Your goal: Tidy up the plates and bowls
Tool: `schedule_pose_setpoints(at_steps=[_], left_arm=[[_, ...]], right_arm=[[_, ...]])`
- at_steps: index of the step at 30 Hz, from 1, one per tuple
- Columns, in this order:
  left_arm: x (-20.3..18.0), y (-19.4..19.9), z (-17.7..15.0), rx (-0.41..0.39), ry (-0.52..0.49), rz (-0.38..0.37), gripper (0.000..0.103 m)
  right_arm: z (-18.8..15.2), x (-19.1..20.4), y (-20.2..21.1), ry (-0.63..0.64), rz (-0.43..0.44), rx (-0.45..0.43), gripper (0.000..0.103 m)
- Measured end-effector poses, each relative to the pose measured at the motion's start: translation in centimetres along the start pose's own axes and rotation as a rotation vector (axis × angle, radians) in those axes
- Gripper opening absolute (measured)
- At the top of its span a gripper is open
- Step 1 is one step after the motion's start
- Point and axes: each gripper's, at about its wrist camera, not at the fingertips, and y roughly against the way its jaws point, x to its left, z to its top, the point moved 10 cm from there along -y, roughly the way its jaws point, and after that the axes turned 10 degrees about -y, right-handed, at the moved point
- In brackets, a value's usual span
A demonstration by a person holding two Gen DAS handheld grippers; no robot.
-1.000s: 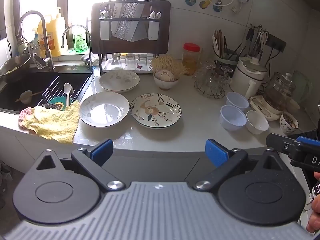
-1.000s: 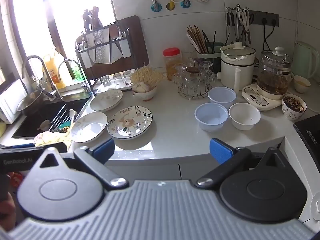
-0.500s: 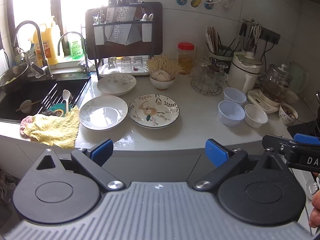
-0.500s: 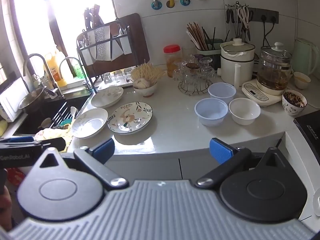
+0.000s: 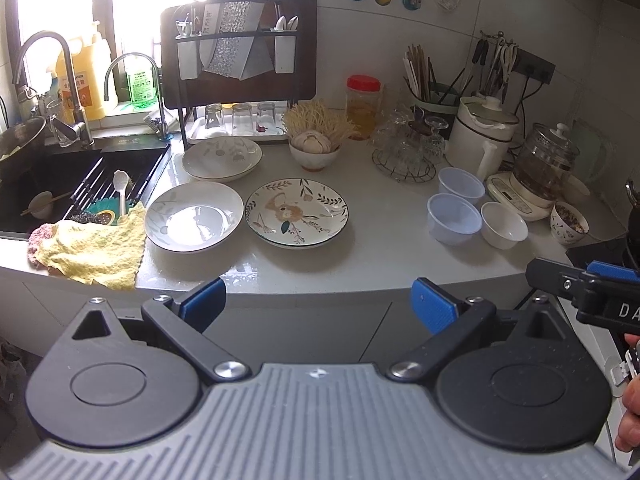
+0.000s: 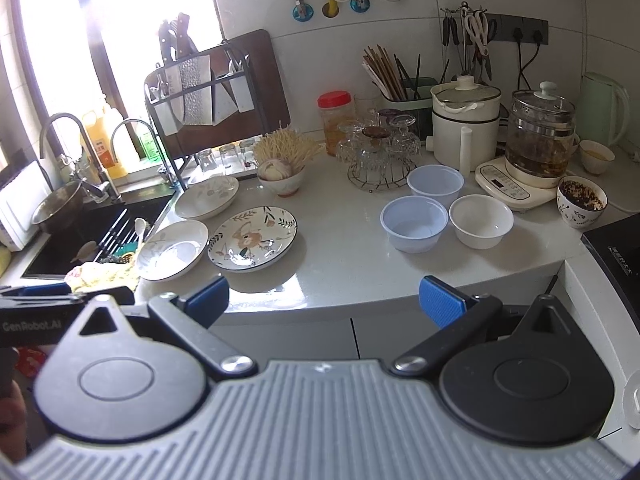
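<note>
while both tools hang short of the counter edge, nothing is gripped: your left gripper [image 5: 316,300] has its blue pads wide apart and empty, your right gripper [image 6: 324,300] the same.

plates sit at 11 o'clock of the left view: the floral plate [image 5: 296,213] just beside the white plate [image 5: 194,216], rims close or touching, i cannot tell which. a third plate [image 5: 222,159] lies behind them at 12, near the sink [image 5: 60,184]. bowls cluster at 2 o'clock: two pale blue bowls [image 5: 454,219] [image 5: 461,185] and a white bowl [image 5: 503,225], packed near each other, the kettle base [image 5: 516,196] just behind.

risks, as judged:
- plate rims lie low on a glossy counter; a pad could skid over the rim and shove a plate into its neighbour.
- the yellow cloth [image 5: 90,250] touches the white plate's left edge; it may snag or drag.
- reaching for the rear blue bowl, your fingers could clip the glass rack [image 5: 404,152].
- the thin blue bowls may flex when squeezed.
</note>
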Motion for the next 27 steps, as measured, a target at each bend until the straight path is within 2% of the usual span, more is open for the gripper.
schedule_pose_setpoints(at_steps=[27], left_arm=[[-0.3,-0.2,-1.3,0.014,0.025,-0.005,0.101]], right_arm=[[-0.5,0.2,0.3,0.017,0.014,-0.002,0.103]])
